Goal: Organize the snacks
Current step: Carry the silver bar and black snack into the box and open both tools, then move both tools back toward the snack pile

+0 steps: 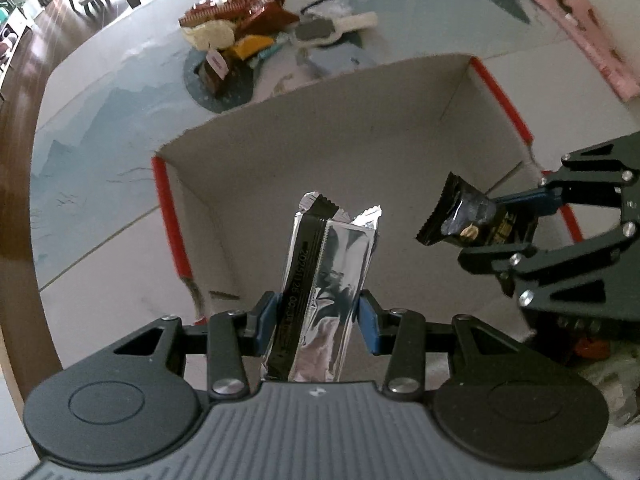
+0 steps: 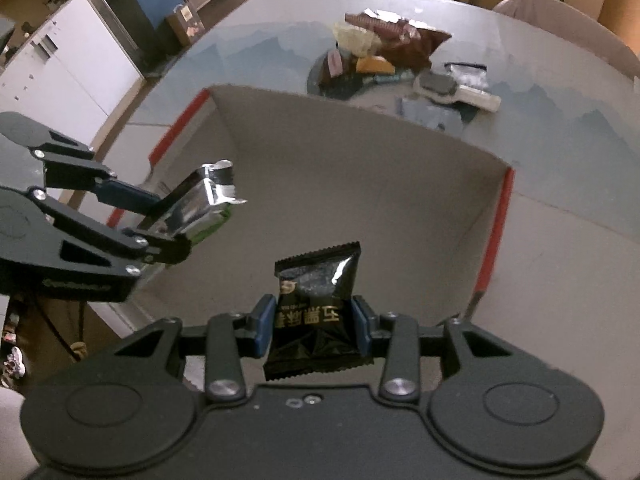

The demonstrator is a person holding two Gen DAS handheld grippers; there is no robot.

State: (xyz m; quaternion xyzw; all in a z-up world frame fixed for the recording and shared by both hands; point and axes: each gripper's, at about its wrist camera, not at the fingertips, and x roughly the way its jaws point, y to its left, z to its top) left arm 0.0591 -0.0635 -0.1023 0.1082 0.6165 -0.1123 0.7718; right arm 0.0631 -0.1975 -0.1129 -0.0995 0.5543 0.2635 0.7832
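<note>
Left tool [image 1: 319, 314] is clamped on a long silver-and-black foil bar [image 1: 322, 280], holding it upright by its lower half, and the right tool [image 2: 314, 326] is pinching a small black snack packet [image 2: 316, 312] with gold lettering, both hanging right above the open box. Going big to small: the tabletop [image 1: 100, 120] is a pale glossy one with a bluish mountain print, and sitting on it is a white cardboard box [image 1: 340, 128] with red strips at the corners. As far as I can see the inside of the box shows nothing in it, though both tools block the near part of the floor, so can't swear to that. Well behind the box there's a pile of snacks [image 1: 236, 28], brownish wrappers, a pale yellowish bag, something orange, heaped on a dark round mat. Just beside that pile is a greyish packet [image 1: 316, 30] lying on a white one, plus a clear baggie further back. Progress-wise I'd call this early days: two items are picked up and lined up for the drop, nothing visibly landed in the box yet, and the whole heap at the back is left to move over. My guess is the drop into the box is the step in hand.
</note>
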